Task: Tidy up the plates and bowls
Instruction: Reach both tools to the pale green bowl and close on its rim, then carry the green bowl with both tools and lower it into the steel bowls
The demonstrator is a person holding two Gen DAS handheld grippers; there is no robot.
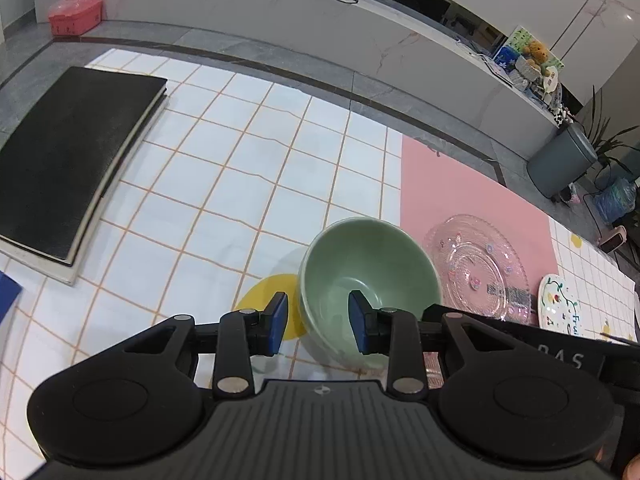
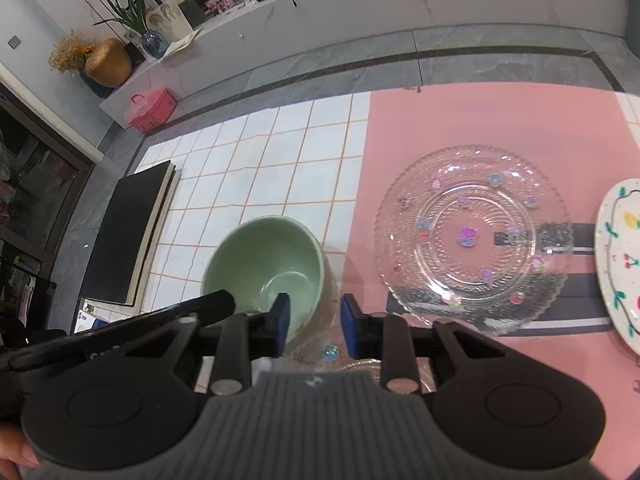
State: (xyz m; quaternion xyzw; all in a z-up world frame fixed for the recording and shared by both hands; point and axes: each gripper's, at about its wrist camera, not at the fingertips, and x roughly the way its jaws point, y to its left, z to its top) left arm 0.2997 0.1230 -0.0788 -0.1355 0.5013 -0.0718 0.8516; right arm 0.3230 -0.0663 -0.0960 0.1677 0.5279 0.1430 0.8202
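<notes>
A pale green bowl stands upright on the tiled tablecloth, beside the pink mat. My left gripper straddles the bowl's left rim, one pad outside and one inside, with gaps on both sides, so it is open. My right gripper straddles the opposite rim the same way, its pads close to the wall but not pressing it. A clear glass plate with small stickers lies on the pink mat. A white painted plate lies beyond it.
A black closed book lies on the cloth to the left. Another clear glass piece shows under my right gripper, mostly hidden. The table edge runs along the far side, with grey floor, a pink box and a grey bin past it.
</notes>
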